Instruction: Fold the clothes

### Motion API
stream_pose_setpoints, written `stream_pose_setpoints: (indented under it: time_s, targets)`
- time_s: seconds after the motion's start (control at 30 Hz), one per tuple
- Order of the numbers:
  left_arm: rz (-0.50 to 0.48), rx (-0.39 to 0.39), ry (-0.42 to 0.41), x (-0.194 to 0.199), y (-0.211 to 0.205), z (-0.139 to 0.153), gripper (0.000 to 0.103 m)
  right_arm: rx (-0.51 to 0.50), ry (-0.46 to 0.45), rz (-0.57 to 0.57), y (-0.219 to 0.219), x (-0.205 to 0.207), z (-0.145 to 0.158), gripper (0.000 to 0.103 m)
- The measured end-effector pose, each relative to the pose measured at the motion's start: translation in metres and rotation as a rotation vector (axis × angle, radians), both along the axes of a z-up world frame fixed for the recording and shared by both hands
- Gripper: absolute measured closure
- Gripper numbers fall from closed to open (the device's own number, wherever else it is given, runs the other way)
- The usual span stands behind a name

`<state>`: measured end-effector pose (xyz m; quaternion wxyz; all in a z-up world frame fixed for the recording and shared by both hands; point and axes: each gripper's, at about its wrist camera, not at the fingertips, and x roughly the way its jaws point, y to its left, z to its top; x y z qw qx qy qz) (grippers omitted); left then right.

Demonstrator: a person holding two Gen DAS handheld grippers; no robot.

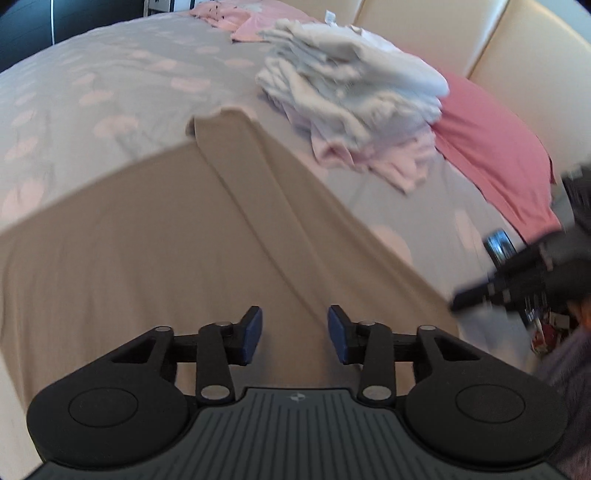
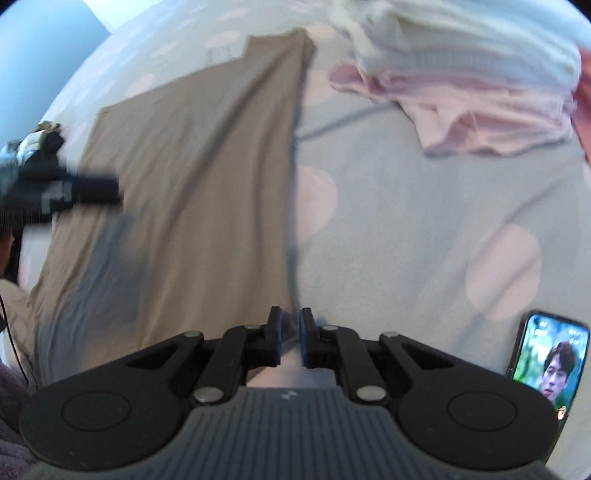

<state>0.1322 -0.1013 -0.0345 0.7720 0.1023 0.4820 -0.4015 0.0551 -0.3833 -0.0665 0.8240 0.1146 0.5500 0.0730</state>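
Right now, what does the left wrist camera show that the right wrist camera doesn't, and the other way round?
Only the left wrist view shows the cream headboard and the patterned pink garment at the far end of the bed. Only the right wrist view shows the phone, screen lit, lying on the bedspread. Both show the tan garment spread flat, the pile of white and pink clothes, and each other's tongs: the left tongs open with nothing between them, the right tongs nearly closed at the tan garment's edge.

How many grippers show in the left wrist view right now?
2. The left gripper sits at the bottom centre, over the tan garment. The right gripper reaches in, blurred, from the right edge, at that garment's right edge. None seems hidden.
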Motion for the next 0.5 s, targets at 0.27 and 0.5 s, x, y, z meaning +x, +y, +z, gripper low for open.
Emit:
stream_pose_setpoints:
  time_s: [0.27,0.5]
  targets:
    - [0.042,-0.050,0.066,-0.103,0.033,-0.012,0.071,0.015,-0.086,0.164,0.054,-0.048,0.020,0.090]
    - [-0.050,0.006,0.019,-0.167,0.035,-0.034,0.072,0.056,-0.120,0.270,0.094,-0.102,0.020,0.076]
